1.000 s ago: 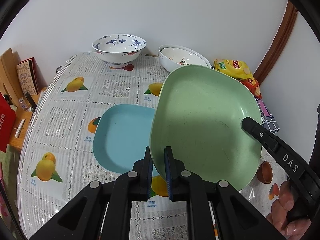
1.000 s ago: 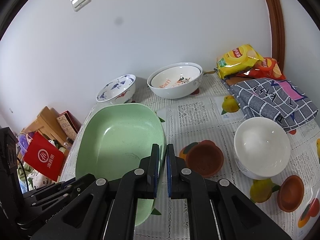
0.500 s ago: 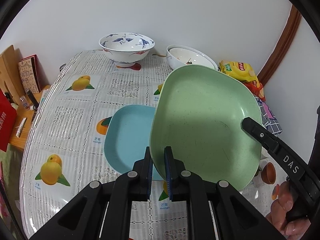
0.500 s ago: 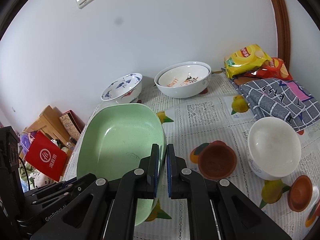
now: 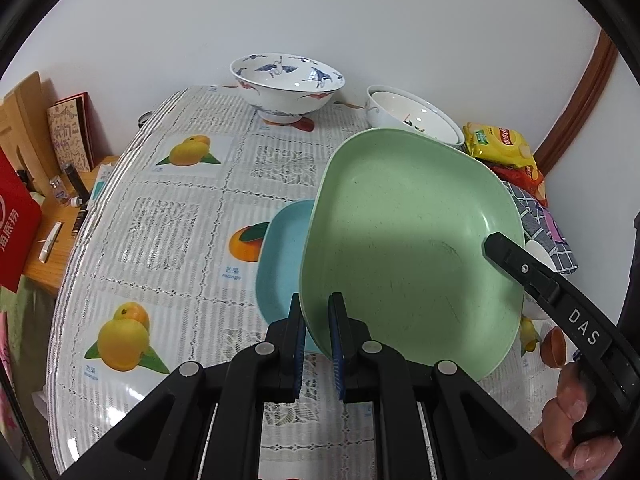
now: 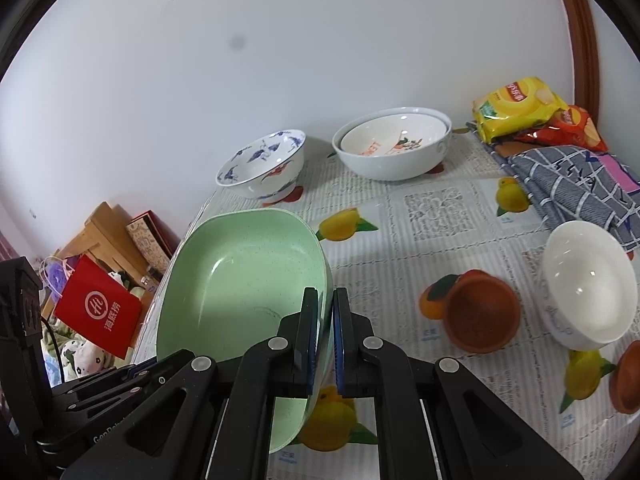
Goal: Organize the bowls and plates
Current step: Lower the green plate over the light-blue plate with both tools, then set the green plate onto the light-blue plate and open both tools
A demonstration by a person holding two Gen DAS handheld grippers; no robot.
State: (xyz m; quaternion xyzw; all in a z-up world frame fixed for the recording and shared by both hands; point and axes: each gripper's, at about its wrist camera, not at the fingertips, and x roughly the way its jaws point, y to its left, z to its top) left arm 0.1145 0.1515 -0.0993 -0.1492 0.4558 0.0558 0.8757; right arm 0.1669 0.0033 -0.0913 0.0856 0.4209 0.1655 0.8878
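The left gripper (image 5: 316,336) is clamped on the near rim of the green plate (image 5: 408,248), and the right gripper (image 6: 325,332) pinches the rim on the opposite side, so the plate hangs tilted between the two, above the tablecloth (image 5: 168,216). Directly beneath and partly hidden behind the plate, ahead of the left gripper, lies the blue plate (image 5: 282,256). Farther ahead by the wall stand the blue-patterned bowl (image 5: 286,82) and the nested white bowls (image 6: 394,144). To the right of the right gripper sit a brown dish (image 6: 482,312) and a plain white bowl (image 6: 588,284).
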